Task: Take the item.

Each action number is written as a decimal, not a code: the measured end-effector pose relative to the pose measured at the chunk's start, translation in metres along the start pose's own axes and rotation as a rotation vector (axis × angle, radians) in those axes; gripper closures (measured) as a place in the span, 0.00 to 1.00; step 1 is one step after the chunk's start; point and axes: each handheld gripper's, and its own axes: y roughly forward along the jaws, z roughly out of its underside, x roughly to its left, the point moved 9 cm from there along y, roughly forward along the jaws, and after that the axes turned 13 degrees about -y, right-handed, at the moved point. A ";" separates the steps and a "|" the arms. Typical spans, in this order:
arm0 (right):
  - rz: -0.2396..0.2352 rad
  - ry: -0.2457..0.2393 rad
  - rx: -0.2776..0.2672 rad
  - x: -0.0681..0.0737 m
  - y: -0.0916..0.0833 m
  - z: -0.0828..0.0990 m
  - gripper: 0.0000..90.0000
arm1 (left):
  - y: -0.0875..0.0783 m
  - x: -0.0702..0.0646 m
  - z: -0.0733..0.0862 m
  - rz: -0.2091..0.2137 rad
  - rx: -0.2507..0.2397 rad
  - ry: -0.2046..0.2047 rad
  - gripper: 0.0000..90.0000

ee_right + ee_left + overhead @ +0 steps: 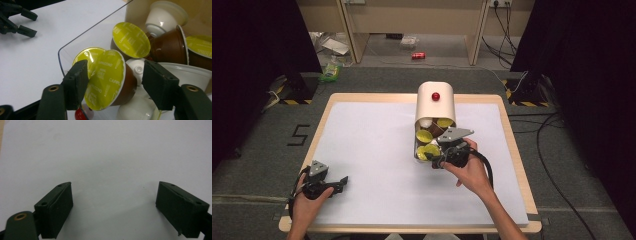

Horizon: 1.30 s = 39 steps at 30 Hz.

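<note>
**Inspector:** Item under review: the coffee capsule [110,80] with the yellow-green foil lid and brown body. It lies at the open front of the clear-walled capsule box [418,150], on top of the other capsules, foil tilted towards the camera in the right gripper view.

**Assistant:** And the right gripper [115,83]?

**Inspector:** Its jaws straddle that capsule. One jaw is at the foil face. The other stands just off the brown base, with a gap visible. So the jaws are partly closed around the capsule but not yet clamped on it; I judge it unsecured.

**Assistant:** Risks?

**Inspector:** First, the grip is foil-to-base on a tapered cup. If the jaws close off-centre, the capsule could squirt out sideways or tip back into the box. Second, the foil may dent or tear under the pad. Third, a second yellow-lidded capsule [85,56] sits just behind it, and a white one [136,68] touches its side; either could be dragged along or knocked over the box's low front edge.

**Assistant:** The left gripper [332,185]?

**Inspector:** Well apart from the box, resting on the white table sheet [372,150], jaws wide open, holding nothing. It cannot steady the box if that slides.
</note>
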 end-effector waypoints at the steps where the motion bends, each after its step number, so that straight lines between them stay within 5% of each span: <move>1: -0.002 0.005 0.005 0.000 0.001 0.000 0.48 | 0.000 0.000 0.000 0.000 0.000 0.000 0.15; 16: 0.029 -0.038 -0.003 -0.001 -0.006 -0.006 0.60 | 0.000 0.000 0.000 0.000 0.000 0.000 0.15; 39: 0.095 -0.073 -0.069 -0.010 -0.030 -0.018 0.61 | 0.000 0.000 0.000 0.000 0.000 0.000 0.15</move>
